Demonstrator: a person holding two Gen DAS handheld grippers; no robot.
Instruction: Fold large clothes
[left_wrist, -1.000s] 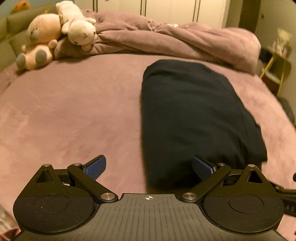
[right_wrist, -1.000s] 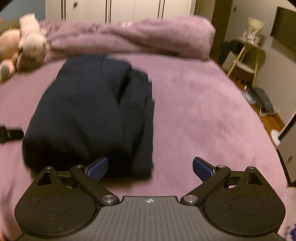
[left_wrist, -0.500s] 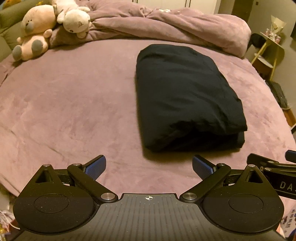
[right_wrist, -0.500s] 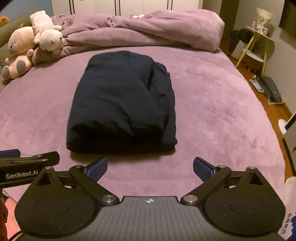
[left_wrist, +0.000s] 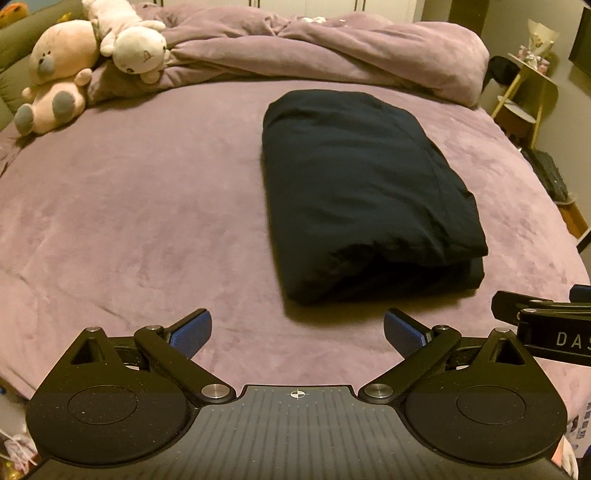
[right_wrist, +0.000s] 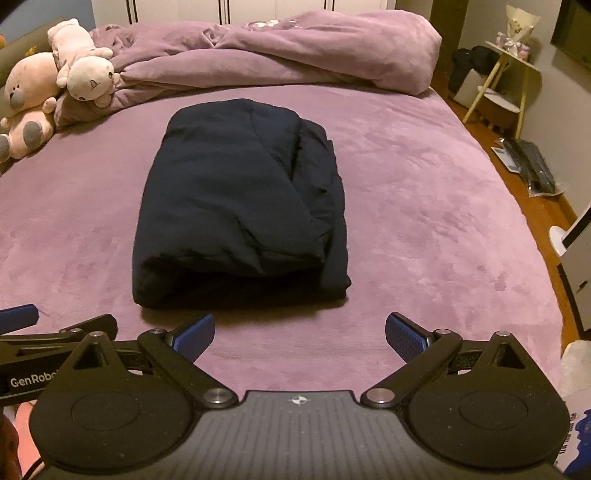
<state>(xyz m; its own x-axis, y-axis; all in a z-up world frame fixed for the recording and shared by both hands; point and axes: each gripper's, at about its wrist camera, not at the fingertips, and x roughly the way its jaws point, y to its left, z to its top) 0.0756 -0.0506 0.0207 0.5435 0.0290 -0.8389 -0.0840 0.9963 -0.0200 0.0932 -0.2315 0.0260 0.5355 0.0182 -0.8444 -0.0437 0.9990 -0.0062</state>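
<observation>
A dark navy garment (left_wrist: 362, 192) lies folded into a thick rectangle on the purple bed (left_wrist: 140, 206). In the right wrist view the same folded garment (right_wrist: 240, 206) sits mid-bed, its layered edge facing me. My left gripper (left_wrist: 297, 334) hangs open over the bed's near edge, short of the garment and a little to its left. My right gripper (right_wrist: 299, 338) is open too, just in front of the garment's near right corner. Nothing is between either pair of blue pads. Each gripper shows at the side of the other's view.
A bunched purple duvet (left_wrist: 314, 48) lies along the head of the bed. Two plush toys (left_wrist: 62, 74) sit at the far left. A yellow side table (right_wrist: 509, 85) and dark items on the wooden floor (right_wrist: 532, 166) stand beyond the bed's right side.
Both grippers have drawn back from the garment toward the foot of the bed. A second ago their pads were at its near edge; now it lies free and folded.
</observation>
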